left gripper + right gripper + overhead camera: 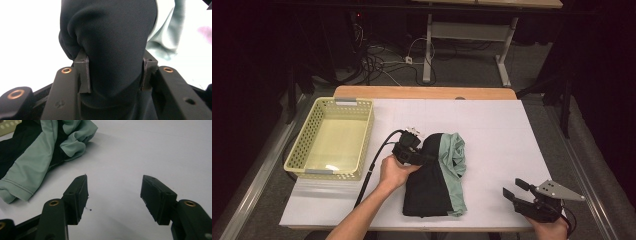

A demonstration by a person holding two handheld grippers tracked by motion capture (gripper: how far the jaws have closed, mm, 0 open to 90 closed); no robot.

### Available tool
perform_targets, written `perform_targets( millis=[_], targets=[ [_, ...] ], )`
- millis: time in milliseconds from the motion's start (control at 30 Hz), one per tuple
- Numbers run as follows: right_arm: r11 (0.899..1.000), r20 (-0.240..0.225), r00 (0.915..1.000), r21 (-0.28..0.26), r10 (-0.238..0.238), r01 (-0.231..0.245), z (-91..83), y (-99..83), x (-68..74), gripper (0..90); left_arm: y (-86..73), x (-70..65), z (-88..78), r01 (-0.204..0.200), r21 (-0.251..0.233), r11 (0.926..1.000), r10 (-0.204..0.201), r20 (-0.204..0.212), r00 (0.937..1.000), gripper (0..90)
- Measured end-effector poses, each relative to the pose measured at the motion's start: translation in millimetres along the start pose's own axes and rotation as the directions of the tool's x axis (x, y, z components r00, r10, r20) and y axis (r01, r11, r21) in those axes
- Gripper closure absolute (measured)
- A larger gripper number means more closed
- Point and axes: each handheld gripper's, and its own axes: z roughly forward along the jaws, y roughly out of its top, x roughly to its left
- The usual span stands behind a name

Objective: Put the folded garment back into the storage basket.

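A black and mint-green garment [432, 187] lies folded in the middle of the white table [497, 130]. My left gripper [426, 159] sits at the garment's upper left part, held by a hand coming from below. In the left gripper view a thick bunch of the black cloth [112, 30] fills the gap of the left gripper [115, 62], and both pads press on it. My right gripper [514, 186] rests near the table's front right corner, open, apart from the garment. Bare table lies between the jaws of the right gripper [115, 187], with the green cloth [25, 170] off to the left.
A pale yellow perforated basket [297, 145] stands at the table's left side, its inside bare; a corner of the basket [7, 125] also shows in the right gripper view. A cable trails from the left gripper toward the front edge. Behind the table are desk legs and floor cables.
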Motion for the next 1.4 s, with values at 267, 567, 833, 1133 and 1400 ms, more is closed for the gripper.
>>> perform_targets(
  millis=[267,567,833,1133,1400],
  targets=[
    [1.0,-0.003,1.0,-0.002,0.001,-0.001,0.1,0.5,-0.2,39.6,5.5,-8.0,-12.0,-0.035,-0.006,0.9994,0.035,-0.003,0.9994,54.9],
    [1.0,-0.012,0.9999,-0.004,-0.002,0.002,2.5,2.0,-1.1,39.7,9.5,-11.9,-31.4,-0.057,-0.023,0.9981,0.057,-0.026,0.998,55.1],
    [1.0,-0.015,0.9999,-0.004,-0.004,0.004,3.9,2.9,-1.2,39.7,11.2,-11.7,-53.2,-0.069,-0.043,0.9967,0.066,-0.055,0.9963,55.0],
    [1.0,-0.009,1.0,-0.004,0.0,0.0,3.3,2.6,-1.1,39.7,11.2,-10.6,-72.8,-0.082,-0.059,0.995,0.077,-0.083,0.9936,55.0],
    [1.0,-0.006,1.0,-0.007,0.003,-0.003,2.5,2.3,-1.3,39.7,11.9,-9.1,-92.1,-0.083,-0.075,0.9938,0.074,-0.108,0.9913,55.0]
  ],
)
